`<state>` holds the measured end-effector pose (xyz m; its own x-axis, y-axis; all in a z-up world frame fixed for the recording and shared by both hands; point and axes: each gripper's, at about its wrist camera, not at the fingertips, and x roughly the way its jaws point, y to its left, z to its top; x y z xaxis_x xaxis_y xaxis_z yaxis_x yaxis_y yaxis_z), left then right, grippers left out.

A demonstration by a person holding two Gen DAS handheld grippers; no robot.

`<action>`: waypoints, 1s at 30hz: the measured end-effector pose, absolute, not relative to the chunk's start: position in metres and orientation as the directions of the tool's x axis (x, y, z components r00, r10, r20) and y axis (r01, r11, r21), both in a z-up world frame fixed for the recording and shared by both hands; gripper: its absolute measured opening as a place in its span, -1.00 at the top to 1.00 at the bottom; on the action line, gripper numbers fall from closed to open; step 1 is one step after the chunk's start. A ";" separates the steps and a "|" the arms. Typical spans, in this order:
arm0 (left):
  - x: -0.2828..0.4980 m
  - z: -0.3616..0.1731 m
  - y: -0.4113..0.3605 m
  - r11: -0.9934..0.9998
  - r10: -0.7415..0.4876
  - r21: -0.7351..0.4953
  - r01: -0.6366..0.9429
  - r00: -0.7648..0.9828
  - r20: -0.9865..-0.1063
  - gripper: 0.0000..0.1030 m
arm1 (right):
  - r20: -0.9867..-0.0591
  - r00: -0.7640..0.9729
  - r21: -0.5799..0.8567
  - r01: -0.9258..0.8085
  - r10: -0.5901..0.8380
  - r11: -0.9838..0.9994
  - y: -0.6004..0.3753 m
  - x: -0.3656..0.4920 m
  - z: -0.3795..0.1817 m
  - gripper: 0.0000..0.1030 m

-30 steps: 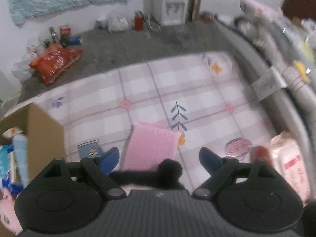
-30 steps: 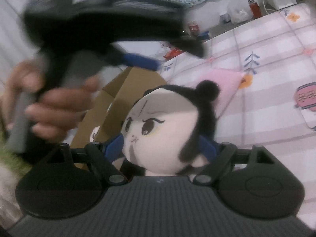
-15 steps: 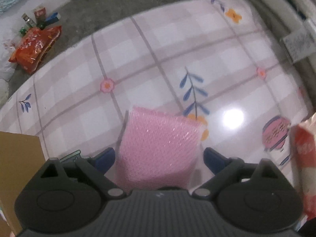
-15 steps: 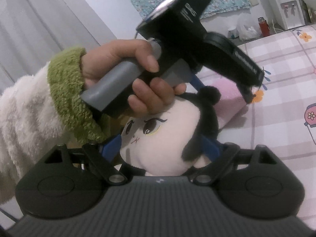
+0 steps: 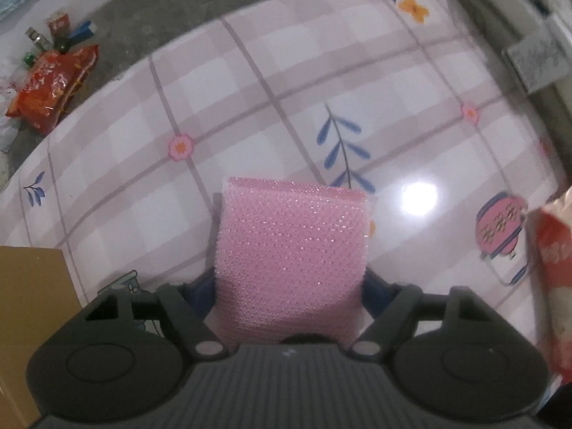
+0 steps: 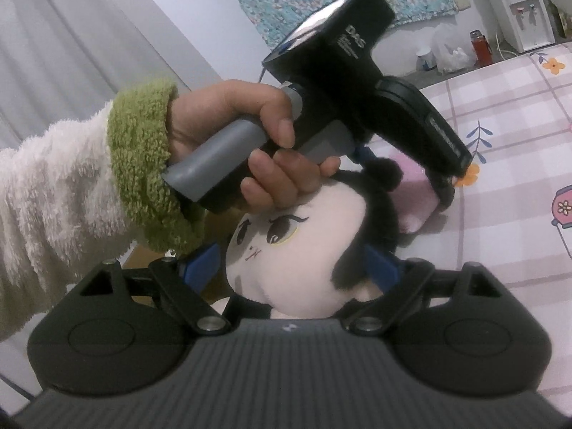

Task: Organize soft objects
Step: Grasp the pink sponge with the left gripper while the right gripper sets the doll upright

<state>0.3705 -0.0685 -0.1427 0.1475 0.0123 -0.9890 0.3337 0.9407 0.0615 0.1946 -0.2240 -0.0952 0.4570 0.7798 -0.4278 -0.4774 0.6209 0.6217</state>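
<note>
I see the pink sponge (image 5: 291, 261) lying flat on the checked tablecloth (image 5: 286, 82), its near part running in between the blue fingers (image 5: 202, 293) of my left gripper (image 5: 289, 291), which points straight down over it; those jaws have just been closing in on the sponge, and both blue pads now sit against its two long edges, so I read it as clasped. Beyond the sponge's far edge the cloth is bare all the way to the rounded table rim, so there is open room ahead and to the left of it. At the lower left a corner of the cardboard box (image 5: 32, 314) stands close beside the gripper, and at the right edge a red and white soft pack (image 5: 552, 268) crowds in. Off the table on the grey floor lies a red snack bag (image 5: 53, 85). In the right wrist view, my right gripper (image 6: 291, 268) grips the plush doll (image 6: 304, 246) by its head, pads pressed to both sides. Just above the doll, a hand (image 6: 236, 136) in a green-cuffed fleecy sleeve (image 6: 71, 193) holds the left gripper's handle, fingers touching the doll's forehead, leaving little room between the two tools.
</note>
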 end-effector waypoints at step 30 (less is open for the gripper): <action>0.189 0.026 -0.089 0.946 -0.314 -0.214 0.243 0.530 -0.788 -0.55 | -0.289 0.664 0.667 -0.377 0.690 0.642 -0.331 0.116 -0.049 -0.33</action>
<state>0.1892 -0.0885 0.0258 0.5296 -0.3136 -0.7881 0.2426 0.9463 -0.2135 0.1160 -0.3308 -0.0486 0.6640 0.6898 -0.2886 -0.3774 0.6423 0.6671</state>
